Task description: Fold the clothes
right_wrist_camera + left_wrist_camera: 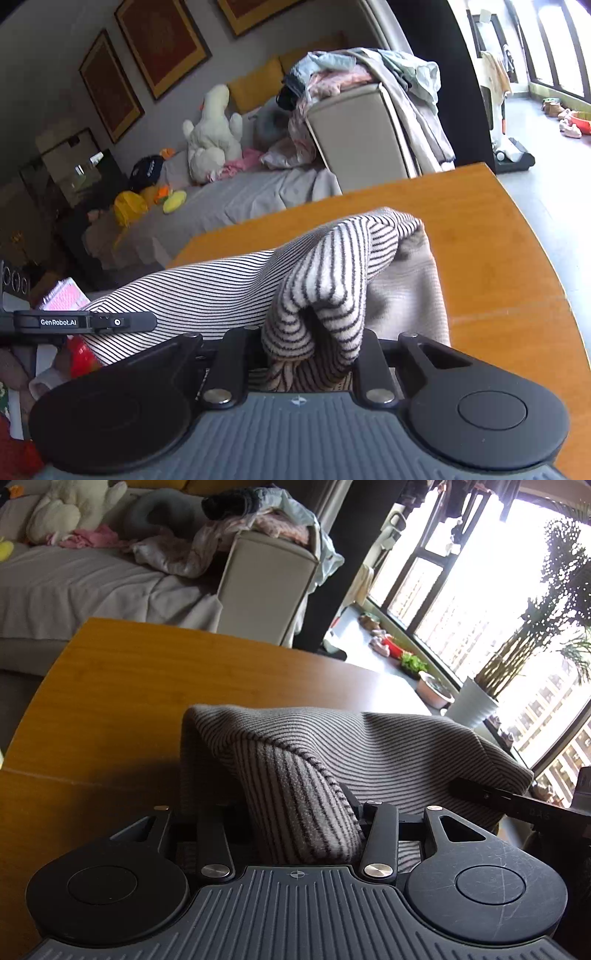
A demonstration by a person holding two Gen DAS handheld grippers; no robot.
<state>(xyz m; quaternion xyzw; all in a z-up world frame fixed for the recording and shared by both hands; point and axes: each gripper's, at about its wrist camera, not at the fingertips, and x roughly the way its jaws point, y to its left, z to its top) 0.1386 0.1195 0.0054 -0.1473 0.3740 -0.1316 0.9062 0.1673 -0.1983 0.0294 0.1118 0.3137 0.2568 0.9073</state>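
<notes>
Striped garment pinched by both claws; left claw reads "GenRobot.AI".

A wooden table fills the foreground. Beyond it, at eleven o'clock, a grey sofa carries a white plush toy — at one o'clock its armrest bears heaped laundry. Framed pictures hang above — perhaps red prints.

My black grippers: left, right. Thin-striped knit garment, grey-white with dark lines. Orange-brown wooden table. Cream plush toy; yellow cushions.
</notes>
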